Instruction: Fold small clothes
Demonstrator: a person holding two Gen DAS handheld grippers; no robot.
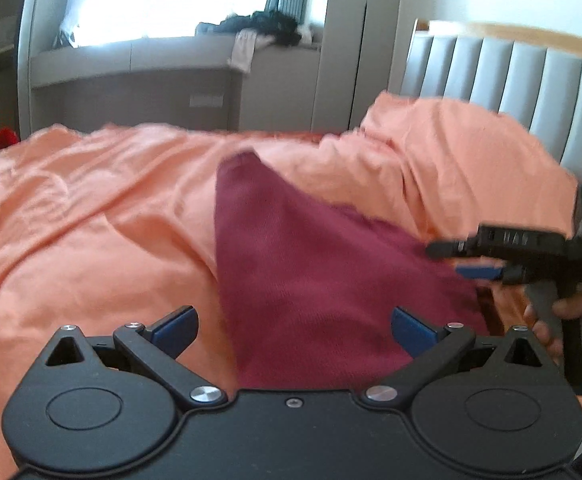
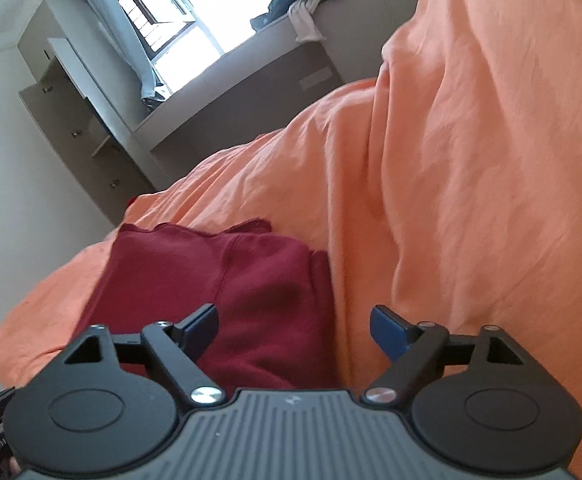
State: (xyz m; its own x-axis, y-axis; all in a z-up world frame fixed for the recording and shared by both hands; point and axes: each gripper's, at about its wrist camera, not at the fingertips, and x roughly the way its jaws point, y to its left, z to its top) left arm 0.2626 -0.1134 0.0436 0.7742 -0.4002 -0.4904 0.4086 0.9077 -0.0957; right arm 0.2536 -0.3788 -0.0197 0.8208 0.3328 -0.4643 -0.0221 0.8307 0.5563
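Dark red garment (image 1: 311, 280) lay on the orange bedsheet (image 1: 91, 220), partly folded, one end rising to a point toward the headboard (image 1: 511, 80). Left gripper (image 1: 294, 330) hovered over its near edge, fingers spread wide, nothing between them. Right gripper (image 2: 294, 328) was likewise spread, blue pads (image 2: 387, 330) clear of the cloth, garment below its left finger. A hand (image 1: 571, 312) held the right gripper's handle at the frame's right edge

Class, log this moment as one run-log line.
left gripper: open, empty | right gripper: open, empty | maroon garment: lying on orange bedsheet
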